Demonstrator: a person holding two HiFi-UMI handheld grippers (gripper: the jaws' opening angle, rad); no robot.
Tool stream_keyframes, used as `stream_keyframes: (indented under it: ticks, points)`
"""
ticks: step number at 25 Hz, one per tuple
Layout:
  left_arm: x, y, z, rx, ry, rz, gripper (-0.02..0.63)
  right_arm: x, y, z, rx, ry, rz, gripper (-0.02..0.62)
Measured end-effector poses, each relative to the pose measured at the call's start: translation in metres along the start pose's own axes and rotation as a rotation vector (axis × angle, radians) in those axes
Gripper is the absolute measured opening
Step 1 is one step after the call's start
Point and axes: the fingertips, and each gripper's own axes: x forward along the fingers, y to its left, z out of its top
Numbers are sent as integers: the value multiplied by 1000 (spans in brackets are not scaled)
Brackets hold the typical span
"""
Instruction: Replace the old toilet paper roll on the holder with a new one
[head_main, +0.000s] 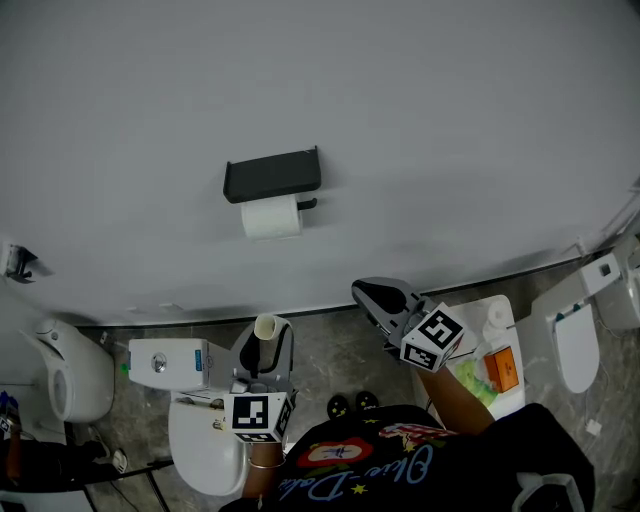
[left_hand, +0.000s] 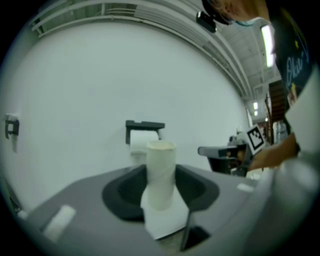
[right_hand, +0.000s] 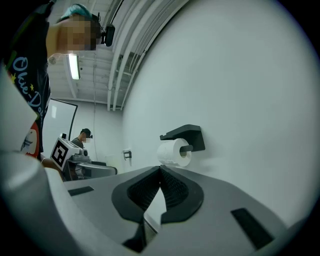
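On the white wall hangs a black holder (head_main: 272, 175) with a full white toilet paper roll (head_main: 271, 217) on its bar; the holder (right_hand: 186, 135) and roll (right_hand: 173, 152) also show in the right gripper view. My left gripper (head_main: 264, 345) stands below the holder, shut on an upright, bare cardboard tube (head_main: 266, 328). In the left gripper view the tube (left_hand: 160, 172) stands between the jaws with a paper scrap at its foot. My right gripper (head_main: 372, 293) is lower right of the holder, shut, nothing in it (right_hand: 160, 170).
A toilet (head_main: 205, 440) with its cistern (head_main: 170, 362) stands under my left gripper. Another toilet (head_main: 60, 380) is at far left, a third (head_main: 577, 345) at far right. A white stand (head_main: 500, 395) bears an orange box (head_main: 502, 368). A person (right_hand: 85, 136) stands far off.
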Motion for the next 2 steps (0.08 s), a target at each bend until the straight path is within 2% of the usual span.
stream_keyframes:
  ticks: [2]
  points:
    - [0, 0, 0, 1, 0, 3, 169, 0, 0, 1, -7, -1, 3, 14]
